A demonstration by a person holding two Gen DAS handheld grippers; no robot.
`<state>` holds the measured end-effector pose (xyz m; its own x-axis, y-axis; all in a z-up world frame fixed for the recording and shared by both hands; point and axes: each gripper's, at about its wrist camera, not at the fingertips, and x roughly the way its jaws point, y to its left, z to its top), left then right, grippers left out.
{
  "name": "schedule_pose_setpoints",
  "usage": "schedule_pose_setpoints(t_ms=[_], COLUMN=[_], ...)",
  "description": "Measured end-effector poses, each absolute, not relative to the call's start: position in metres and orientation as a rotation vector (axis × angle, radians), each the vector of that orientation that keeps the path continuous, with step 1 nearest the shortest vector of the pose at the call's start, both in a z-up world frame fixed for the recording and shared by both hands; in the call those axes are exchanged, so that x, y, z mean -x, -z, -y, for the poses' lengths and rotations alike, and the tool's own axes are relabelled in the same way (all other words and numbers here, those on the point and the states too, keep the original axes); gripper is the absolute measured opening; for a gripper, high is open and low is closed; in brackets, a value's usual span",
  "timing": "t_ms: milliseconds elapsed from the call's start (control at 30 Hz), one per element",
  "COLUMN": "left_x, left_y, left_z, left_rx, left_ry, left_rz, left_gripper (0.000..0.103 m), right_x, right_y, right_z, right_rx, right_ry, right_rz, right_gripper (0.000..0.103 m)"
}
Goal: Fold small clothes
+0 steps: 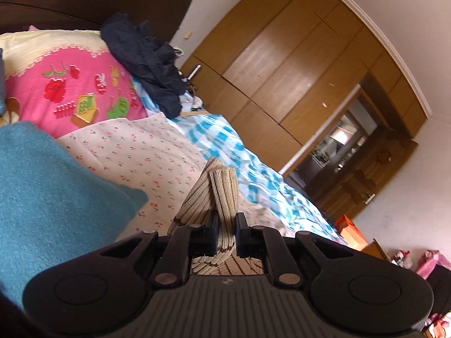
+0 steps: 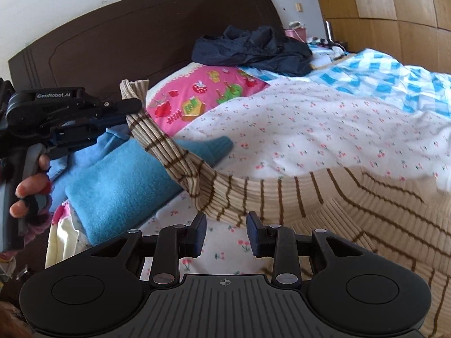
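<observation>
A beige ribbed sweater [image 2: 352,205] with thin brown stripes lies spread on the bed at the lower right. One sleeve [image 2: 169,152] is lifted off the bed and stretched up to the left. My left gripper [image 1: 227,226] is shut on that sleeve's cuff [image 1: 222,194], which sticks out past the pads. In the right wrist view the left gripper [image 2: 132,109] shows at the left, held by a hand [image 2: 28,194]. My right gripper [image 2: 226,229] is open, low over the sheet, just before the sweater's edge, with nothing between its fingers.
A folded blue towel or blanket [image 2: 126,186] lies at the left. A pink patterned pillow [image 2: 203,93] and a dark navy garment [image 2: 253,50] sit by the dark headboard [image 2: 126,36]. A blue checked quilt [image 2: 380,76] covers the far right. A wooden wardrobe [image 1: 296,64] stands beyond the bed.
</observation>
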<state>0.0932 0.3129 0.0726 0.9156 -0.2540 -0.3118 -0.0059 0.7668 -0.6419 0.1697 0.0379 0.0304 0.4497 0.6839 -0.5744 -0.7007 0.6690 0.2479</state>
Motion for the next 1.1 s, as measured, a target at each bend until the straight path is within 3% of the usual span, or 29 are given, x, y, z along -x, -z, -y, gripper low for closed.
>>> schedule_pose_setpoints(t_ms=[367, 433, 467, 500, 600, 667, 800, 933, 1100], left_x=[-0.082, -0.081, -0.081, -0.082, -0.087, -0.093, -0.112, -0.129, -0.136], left_y=[-0.073, -0.075, -0.076, -0.078, -0.085, -0.093, -0.107, -0.112, -0.087], left_z=[-0.294, -0.291, -0.290, -0.289, -0.278, -0.265, -0.231, -0.185, -0.130], left_rx=[0.621, 0.613, 0.609, 0.605, 0.562, 0.523, 0.474, 0.415, 0.362], left_ry=[0.346, 0.355, 0.363, 0.369, 0.357, 0.356, 0.383, 0.426, 0.462], left_rz=[-0.436, -0.442, -0.447, -0.450, -0.446, -0.440, -0.426, -0.427, -0.497], left_gripper=[0.016, 0.016, 0.016, 0.017, 0.017, 0.023, 0.046, 0.054, 0.056], right_x=[-0.188, -0.187, -0.187, -0.185, -0.179, -0.177, -0.184, -0.195, -0.181], right_y=[-0.054, -0.053, -0.053, -0.053, -0.060, -0.067, -0.082, -0.090, -0.058], right_z=[-0.090, -0.093, -0.093, -0.091, -0.078, -0.059, 0.000, 0.091, 0.206], right_rx=[0.063, 0.065, 0.054, 0.043, 0.007, -0.039, -0.185, -0.408, -0.680], right_ry=[-1.087, -1.084, -1.089, -1.089, -1.046, -1.017, -0.882, -0.625, -0.238], right_rz=[-0.627, -0.635, -0.641, -0.646, -0.640, -0.634, -0.629, -0.589, -0.582], right_gripper=[0.034, 0.026, 0.015, 0.010, 0.009, 0.008, 0.007, 0.007, 0.008])
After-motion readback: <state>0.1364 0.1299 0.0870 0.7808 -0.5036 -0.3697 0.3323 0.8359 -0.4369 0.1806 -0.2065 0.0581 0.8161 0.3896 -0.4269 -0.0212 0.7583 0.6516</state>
